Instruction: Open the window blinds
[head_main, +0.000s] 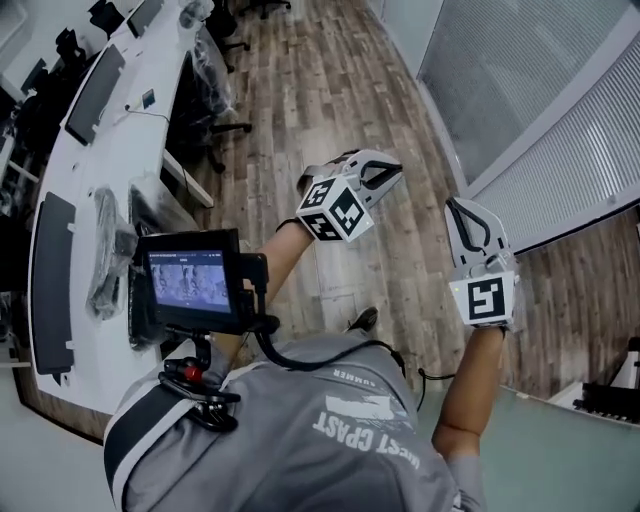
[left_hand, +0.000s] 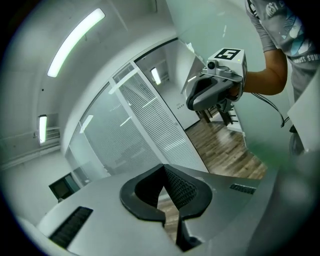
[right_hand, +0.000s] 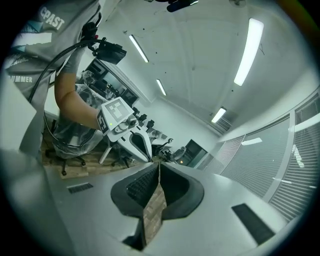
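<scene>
Pinched tight and empty
Grey left tongs (head_main: 392, 175) and grey right tongs (head_main: 458, 210) near the white slatted window blinds (head_main: 560, 190); touching nothing

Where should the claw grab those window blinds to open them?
No cord or wand shows here, so look for one along the edge of the blinds beside the white frame post. It would hang straight down, so probably come from the room side with the claw level, pinching across it. The left claw and right claw are shut and must open first.
</scene>
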